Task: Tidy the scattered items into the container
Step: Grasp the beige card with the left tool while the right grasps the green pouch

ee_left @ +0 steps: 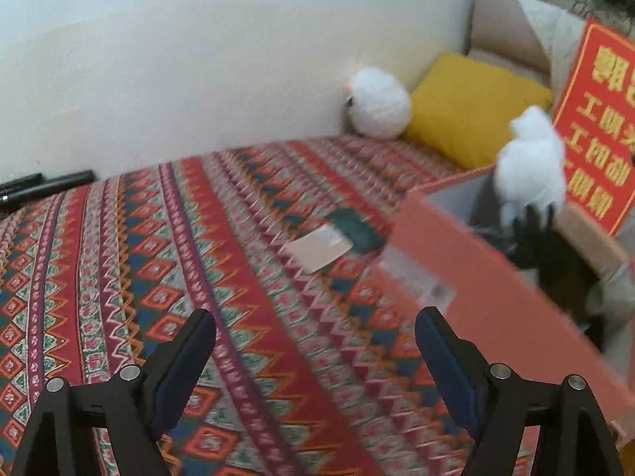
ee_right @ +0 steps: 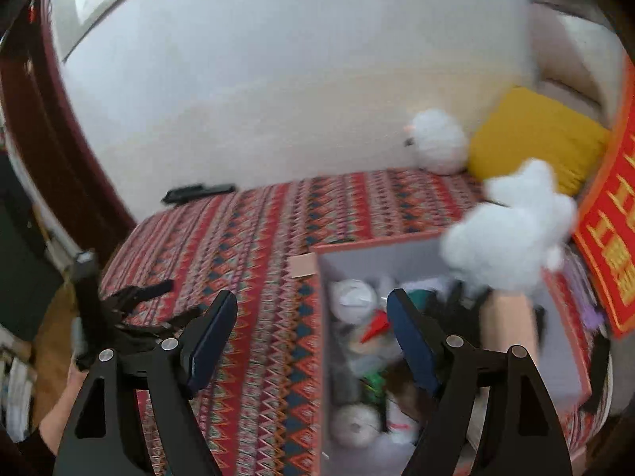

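Observation:
An orange cardboard box (ee_right: pixel 319 357) with a white inside stands on the patterned bedspread (ee_left: pixel 178 238) and holds several items. A fluffy white toy (ee_right: pixel 512 230) is blurred over the box's far right corner (ee_left: pixel 532 158); whether it rests on anything I cannot tell. A tan card on a dark green flat item (ee_left: pixel 329 244) lies on the cloth beside the box. My left gripper (ee_left: pixel 315 337) is open and empty over the cloth, left of the box (ee_left: pixel 496 277); it also shows in the right wrist view (ee_right: pixel 166 303). My right gripper (ee_right: pixel 311 317) is open and empty above the box's near left wall.
A second white fluffy toy (ee_left: pixel 377 103) and a yellow cushion (ee_left: pixel 472 107) sit against the wall. A red sign with gold characters (ee_left: pixel 599 119) leans behind the box. Black remote-like sticks (ee_left: pixel 43 186) lie at the bed's far left edge. A hand (ee_right: pixel 59 400) holds the left gripper.

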Demonstrator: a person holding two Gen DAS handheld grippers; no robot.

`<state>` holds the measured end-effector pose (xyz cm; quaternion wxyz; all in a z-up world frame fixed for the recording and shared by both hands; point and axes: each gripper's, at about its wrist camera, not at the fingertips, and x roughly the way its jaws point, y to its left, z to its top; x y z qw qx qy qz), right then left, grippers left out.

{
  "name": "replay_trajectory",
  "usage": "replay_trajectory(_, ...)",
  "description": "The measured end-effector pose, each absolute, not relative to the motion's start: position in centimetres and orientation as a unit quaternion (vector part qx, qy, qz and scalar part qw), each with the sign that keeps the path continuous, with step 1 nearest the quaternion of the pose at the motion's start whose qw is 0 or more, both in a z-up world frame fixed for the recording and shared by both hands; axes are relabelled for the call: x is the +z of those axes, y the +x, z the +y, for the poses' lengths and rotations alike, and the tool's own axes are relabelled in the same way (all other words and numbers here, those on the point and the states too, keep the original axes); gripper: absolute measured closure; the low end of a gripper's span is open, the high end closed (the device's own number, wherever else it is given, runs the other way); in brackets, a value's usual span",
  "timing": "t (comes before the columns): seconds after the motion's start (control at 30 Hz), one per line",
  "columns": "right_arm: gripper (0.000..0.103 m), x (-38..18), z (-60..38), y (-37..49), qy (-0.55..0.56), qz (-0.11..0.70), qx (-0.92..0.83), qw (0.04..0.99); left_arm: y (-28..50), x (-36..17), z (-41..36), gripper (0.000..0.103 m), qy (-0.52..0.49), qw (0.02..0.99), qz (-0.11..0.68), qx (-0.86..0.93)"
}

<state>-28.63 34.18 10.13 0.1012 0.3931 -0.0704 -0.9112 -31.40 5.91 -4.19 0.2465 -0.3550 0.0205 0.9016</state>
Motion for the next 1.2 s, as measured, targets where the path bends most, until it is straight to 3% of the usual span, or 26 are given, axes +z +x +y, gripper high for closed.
replay_trajectory(0.17,0.022,8.4,30.7,-37.4,0.47,-0.09,-0.868,0.135,-35.6,-7.2,8.3,0.017,-0.375,0.279,0.064,0.882)
replay_trajectory(0.3,0.022,4.6,29.0,-46.3,0.565,-0.058,-0.813,0.131,-40.1,-10.2,11.2,0.017,-0.393,0.293,0.11,0.865)
replay_trajectory(0.53,0.022,-6.1,30.4,-58.7,0.717,0.024,-0.693,0.065,-46.0,-14.1,13.6,0.017,-0.414,0.309,0.079,0.853)
replay_trajectory(0.87,0.022,-13.1,31.4,-65.0,0.785,0.059,-0.614,0.054,-49.8,-17.2,18.2,0.017,-0.413,0.325,0.135,0.84)
replay_trajectory(1.0,0.023,-15.4,30.8,-66.4,0.798,0.062,-0.597,0.055,-50.8,-17.8,19.7,0.002,-0.419,0.325,0.163,0.832)
replay_trajectory(1.07,0.031,-15.8,30.4,-66.6,0.799,0.068,-0.595,0.056,-51.1,-18.2,20.4,0.001,-0.42,0.319,0.184,0.829)
replay_trajectory(1.1,0.043,-15.1,30.3,-66.7,0.791,0.072,-0.605,0.059,-51.3,-18.1,20.4,0.001,-0.422,0.327,0.181,0.826)
replay_trajectory(1.13,0.06,-14.3,30.4,-66.9,0.784,0.074,-0.614,0.06,-51.3,-17.9,20.4,0.005,-0.42,0.331,0.18,0.826)
replay_trajectory(1.2,0.06,-12.7,31.4,-67.1,0.772,0.069,-0.631,0.043,-51.2,-17.5,20.4,0.04,-0.417,0.338,0.18,0.824)
